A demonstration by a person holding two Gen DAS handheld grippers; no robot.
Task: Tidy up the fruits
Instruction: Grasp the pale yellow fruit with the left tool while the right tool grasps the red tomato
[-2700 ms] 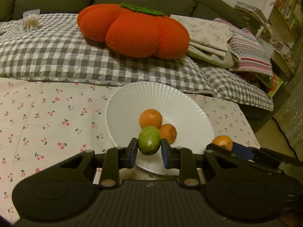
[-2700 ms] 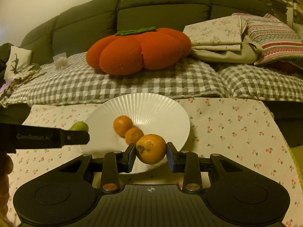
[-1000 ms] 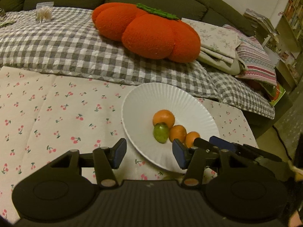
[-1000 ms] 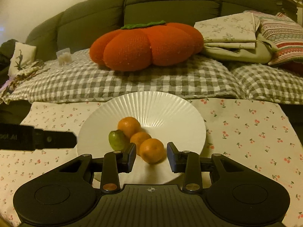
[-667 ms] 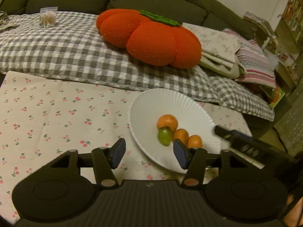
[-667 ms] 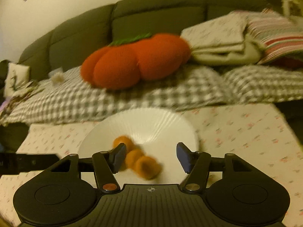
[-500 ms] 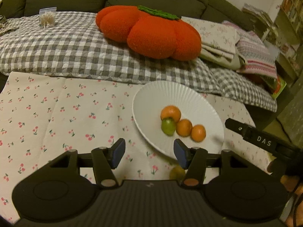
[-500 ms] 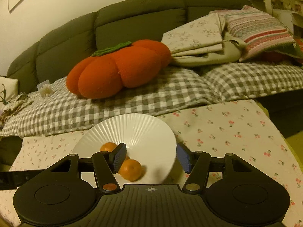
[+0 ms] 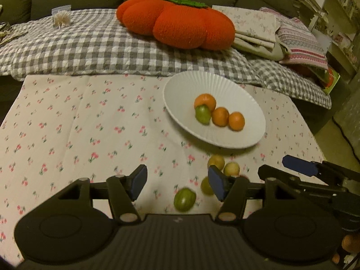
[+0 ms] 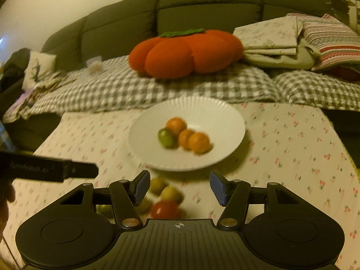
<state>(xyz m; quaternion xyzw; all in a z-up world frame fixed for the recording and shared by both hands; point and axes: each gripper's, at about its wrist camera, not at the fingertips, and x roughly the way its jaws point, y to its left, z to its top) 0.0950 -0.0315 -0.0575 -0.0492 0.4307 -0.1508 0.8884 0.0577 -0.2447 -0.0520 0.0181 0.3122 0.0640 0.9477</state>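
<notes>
- Left wrist view: left tool [image 9: 177, 183] has its jaws apart, nothing between the pads; they have just been opening further.
- White plate [image 9: 180, 94] sits on the cherry-print surface [image 9: 67, 123], ahead and right of the left tool, well apart from it. It holds three oranges [image 9: 220, 117] and one green fruit [image 9: 203, 114], touching in a row.
- Loose green fruit [image 9: 184, 199] lies on the surface just beyond the right-hand pad; pale yellow fruits [image 9: 231, 168] cluster near it, short of the plate's near rim.
- Right tool [image 9: 299, 167] enters at lower right, beside the cluster.
- Bare cloth is wide to the left of the plate; the surface's far edge meets the checked blanket [image 9: 90, 45].
- Right wrist view (blurred): right tool [image 10: 178, 185] has its jaws apart, empty.
- Plate [image 10: 225, 112] lies ahead, apart from the pads; yellow fruits [image 10: 171, 193] and a red fruit [image 10: 165, 209] lie between and below them.
- Left tool [image 10: 56, 168] reaches in from the left; open cloth lies to the right.
</notes>
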